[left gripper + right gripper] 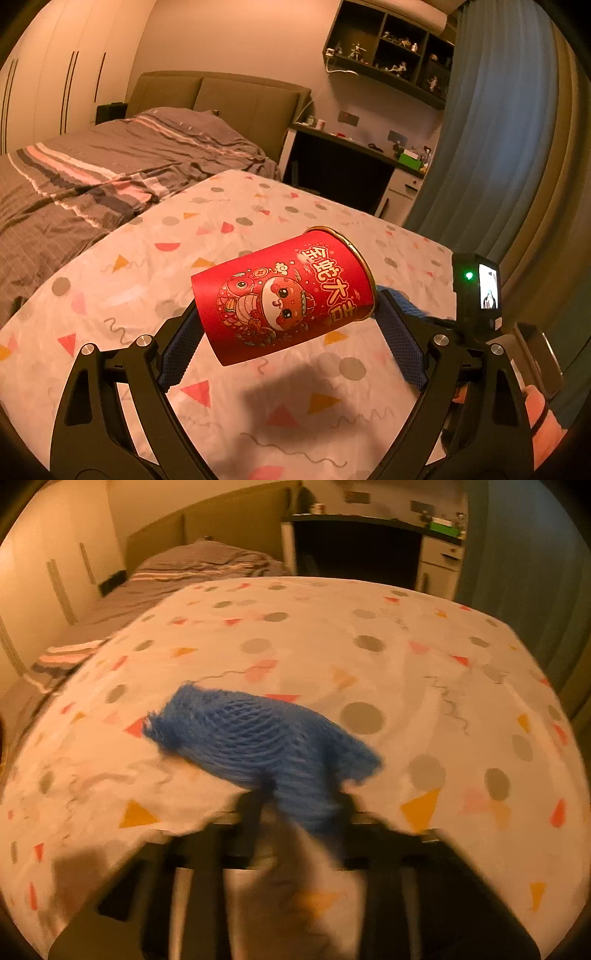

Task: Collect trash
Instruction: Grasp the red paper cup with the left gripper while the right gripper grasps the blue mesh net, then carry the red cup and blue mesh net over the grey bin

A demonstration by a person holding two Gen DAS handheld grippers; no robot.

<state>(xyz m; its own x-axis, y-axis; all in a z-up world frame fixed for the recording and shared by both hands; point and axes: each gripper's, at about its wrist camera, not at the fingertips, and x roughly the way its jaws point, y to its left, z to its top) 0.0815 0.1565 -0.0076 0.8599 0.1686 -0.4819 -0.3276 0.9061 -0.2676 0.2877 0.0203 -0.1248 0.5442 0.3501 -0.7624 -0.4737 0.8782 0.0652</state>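
Showing only leftward: red cup (284, 295); rightward: blue netting (258, 738).

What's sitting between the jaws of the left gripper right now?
A red paper cup, lying sideways and clamped end to end in the left gripper, above the patterned tablecloth. The left wrist view shows it.

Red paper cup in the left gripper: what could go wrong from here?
The red paper cup lies sideways between the left gripper pads, pinched end to end, so it could crush or pop out. The blue foam net hangs loosely from the right gripper; it may slip onto the tablecloth.
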